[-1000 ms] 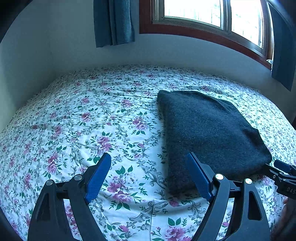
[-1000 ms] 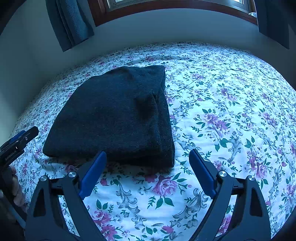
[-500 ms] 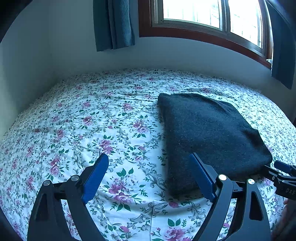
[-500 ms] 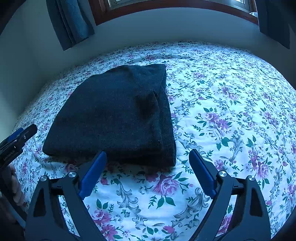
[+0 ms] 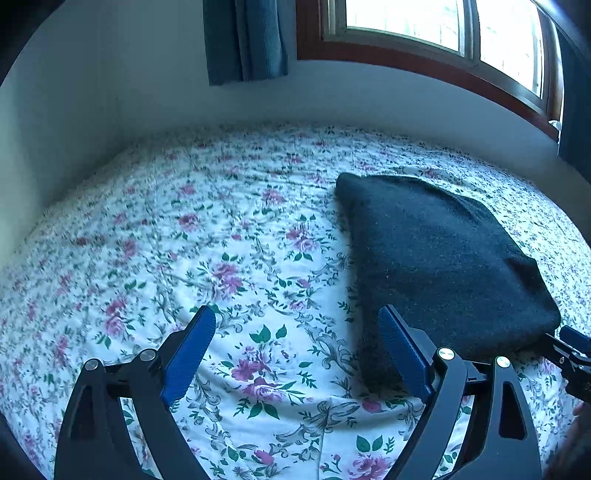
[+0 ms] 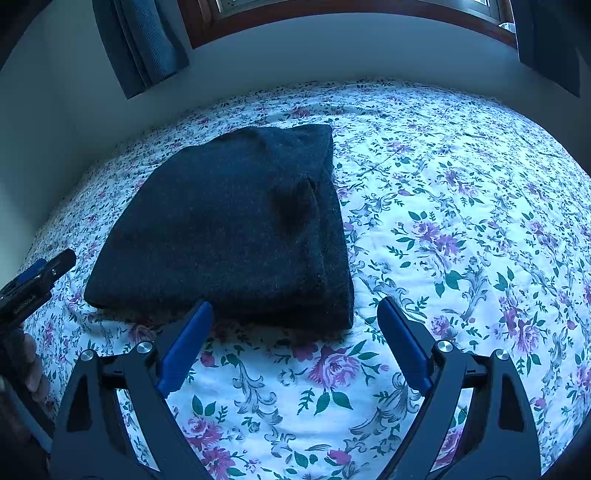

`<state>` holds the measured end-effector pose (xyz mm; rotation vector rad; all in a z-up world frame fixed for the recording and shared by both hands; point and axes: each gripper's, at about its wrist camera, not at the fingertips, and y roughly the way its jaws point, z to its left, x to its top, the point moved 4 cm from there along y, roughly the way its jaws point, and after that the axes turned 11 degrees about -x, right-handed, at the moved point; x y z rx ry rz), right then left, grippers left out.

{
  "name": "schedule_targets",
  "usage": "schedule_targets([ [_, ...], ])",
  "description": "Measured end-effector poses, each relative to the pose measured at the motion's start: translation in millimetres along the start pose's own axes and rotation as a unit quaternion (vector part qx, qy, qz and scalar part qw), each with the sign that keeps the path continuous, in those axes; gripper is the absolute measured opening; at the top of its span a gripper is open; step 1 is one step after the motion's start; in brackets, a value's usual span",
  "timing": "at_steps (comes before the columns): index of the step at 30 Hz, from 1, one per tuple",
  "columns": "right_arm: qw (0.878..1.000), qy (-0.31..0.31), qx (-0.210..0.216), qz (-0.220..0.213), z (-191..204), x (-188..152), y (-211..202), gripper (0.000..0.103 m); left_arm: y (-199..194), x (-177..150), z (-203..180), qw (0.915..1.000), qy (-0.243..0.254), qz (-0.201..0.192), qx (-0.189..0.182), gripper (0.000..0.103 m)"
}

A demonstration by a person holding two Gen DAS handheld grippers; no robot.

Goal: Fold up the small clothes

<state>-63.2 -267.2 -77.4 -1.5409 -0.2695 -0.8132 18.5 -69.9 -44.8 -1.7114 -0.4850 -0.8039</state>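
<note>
Left gripper (image 5: 297, 352): jaws spread wide, nothing between them, held over the floral bedspread (image 5: 229, 258). Its right blue pad sits in front of the near left corner of the folded garment; whether it touches the cloth cannot be told.

Right gripper (image 6: 293, 341): jaws likewise released and empty, hovering just short of the garment's near edge. Left pad overlaps that edge in view.

Dark folded garment (image 6: 229, 229): charcoal knit, folded into a thick rectangle, lying flat on the bed. Layered fold edges show along its right side in the right wrist view; a small dent sits near that side. In the left wrist view it lies right of centre (image 5: 436, 258).

Beyond: pale wall, blue curtain (image 5: 245, 37), wood-framed window (image 5: 424, 22), bright.
</note>
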Motion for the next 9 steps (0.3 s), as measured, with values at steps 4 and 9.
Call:
schedule_targets([
  [4, 1.000, 0.001, 0.004, 0.001, -3, 1, -1, 0.090, 0, 11, 24, 0.9995, -0.020, -0.005, 0.023, 0.088],
  [9, 1.000, 0.013, -0.007, -0.008, -24, 13, -6, 0.090, 15, 23, 91, 0.9948, -0.083, 0.026, 0.052, 0.088],
])
